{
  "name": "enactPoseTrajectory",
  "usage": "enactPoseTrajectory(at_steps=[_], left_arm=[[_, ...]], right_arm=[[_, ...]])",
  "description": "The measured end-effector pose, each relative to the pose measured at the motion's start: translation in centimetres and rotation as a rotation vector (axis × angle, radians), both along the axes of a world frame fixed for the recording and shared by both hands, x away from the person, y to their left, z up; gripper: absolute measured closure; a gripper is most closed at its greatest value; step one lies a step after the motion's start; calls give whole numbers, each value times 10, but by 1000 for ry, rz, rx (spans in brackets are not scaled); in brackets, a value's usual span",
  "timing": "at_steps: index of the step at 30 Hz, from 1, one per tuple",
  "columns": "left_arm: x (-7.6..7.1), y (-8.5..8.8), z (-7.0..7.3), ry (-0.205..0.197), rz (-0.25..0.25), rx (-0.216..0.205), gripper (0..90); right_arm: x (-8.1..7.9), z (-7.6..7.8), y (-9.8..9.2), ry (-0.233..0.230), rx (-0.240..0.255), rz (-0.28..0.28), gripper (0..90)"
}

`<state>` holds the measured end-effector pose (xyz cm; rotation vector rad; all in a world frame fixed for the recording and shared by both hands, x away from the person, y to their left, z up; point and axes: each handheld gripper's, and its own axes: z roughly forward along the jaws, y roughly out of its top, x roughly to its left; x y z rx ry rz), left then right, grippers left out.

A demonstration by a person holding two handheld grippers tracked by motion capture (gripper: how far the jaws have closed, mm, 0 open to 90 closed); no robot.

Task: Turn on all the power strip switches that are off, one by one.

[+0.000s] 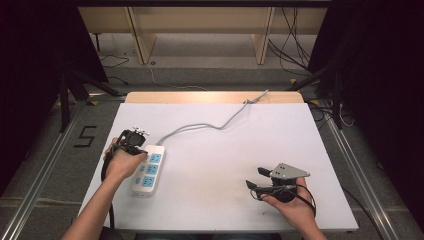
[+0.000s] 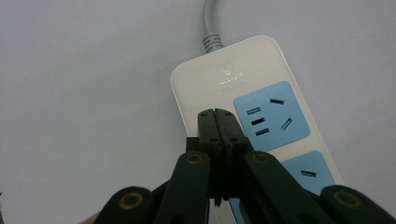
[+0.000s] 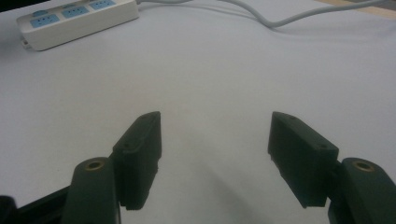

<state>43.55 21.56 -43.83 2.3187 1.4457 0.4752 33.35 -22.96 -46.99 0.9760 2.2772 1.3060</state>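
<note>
A white power strip (image 1: 148, 170) with blue socket faces lies at the left of the white table; its grey cable (image 1: 220, 124) runs to the far edge. My left gripper (image 1: 141, 149) sits over the strip's cable end. In the left gripper view its jaws (image 2: 215, 113) are pressed together with nothing between them, their tips over the strip's white top (image 2: 224, 74) beside the first blue socket (image 2: 273, 114); contact cannot be told. My right gripper (image 1: 254, 178) rests low at the table's right front, pointing left. Its jaws (image 3: 215, 126) stand wide apart and empty, the strip (image 3: 74, 21) far ahead.
The white table sheet (image 1: 225, 150) spreads bare between the two hands. The grey cable (image 3: 280, 18) crosses the far middle and drops off the back edge. Beyond the table are a wooden frame (image 1: 200, 25), loose floor cables and dark stands at both sides.
</note>
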Motion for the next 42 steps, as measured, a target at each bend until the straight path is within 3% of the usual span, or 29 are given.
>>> enactPoseTrajectory(at_steps=[42], left_arm=[[-26, -2, 9, -14, -21, -14, 897]], right_arm=[[-1, 1, -1, -7, 4, 0, 360]])
